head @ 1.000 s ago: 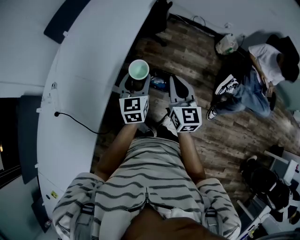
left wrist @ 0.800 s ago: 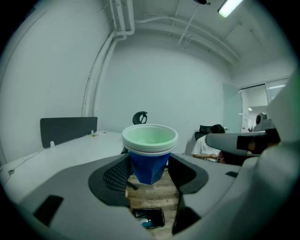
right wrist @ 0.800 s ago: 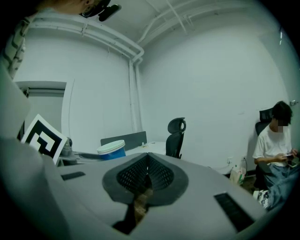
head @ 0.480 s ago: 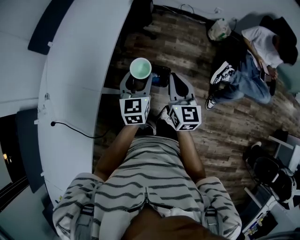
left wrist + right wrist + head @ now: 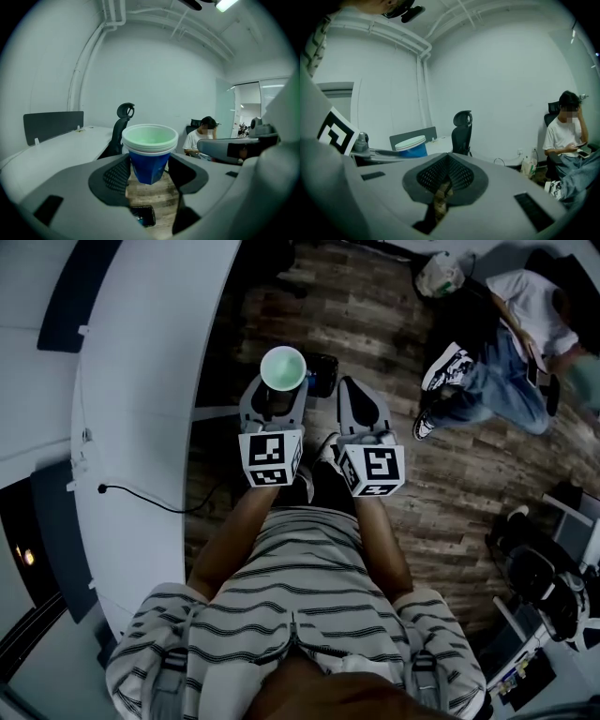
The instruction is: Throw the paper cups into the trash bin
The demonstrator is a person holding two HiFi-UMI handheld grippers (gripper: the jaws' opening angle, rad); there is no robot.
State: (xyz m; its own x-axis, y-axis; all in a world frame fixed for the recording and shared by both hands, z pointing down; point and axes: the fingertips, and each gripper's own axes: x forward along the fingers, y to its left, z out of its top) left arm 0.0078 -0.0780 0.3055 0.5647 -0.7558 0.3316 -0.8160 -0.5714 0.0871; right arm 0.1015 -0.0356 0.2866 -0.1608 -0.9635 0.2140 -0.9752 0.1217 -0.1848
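A stack of blue paper cups (image 5: pixel 283 368) with white rims and a pale green inside stands upright between the jaws of my left gripper (image 5: pixel 276 395). In the left gripper view the cups (image 5: pixel 149 154) sit clamped between both pads, and the left gripper (image 5: pixel 149 172) is shut on them above the wooden floor. My right gripper (image 5: pixel 358 401) hangs beside it to the right with nothing in it. In the right gripper view its pads meet, so the right gripper (image 5: pixel 447 164) is shut, and the cups (image 5: pixel 411 146) show at the left. A small dark object (image 5: pixel 322 374) lies on the floor under the cups.
A long white desk (image 5: pixel 141 381) with a black cable (image 5: pixel 141 495) runs along the left. A seated person (image 5: pixel 506 362) is at the upper right beside a white bag (image 5: pixel 439 276). A black office chair (image 5: pixel 123 126) stands by the desk. More chairs (image 5: pixel 544 587) stand at the lower right.
Both grippers, the left still holding the cups, have drifted away from the desk edge over the wooden floor. The desk has slid leftward in view and the seated person upward.
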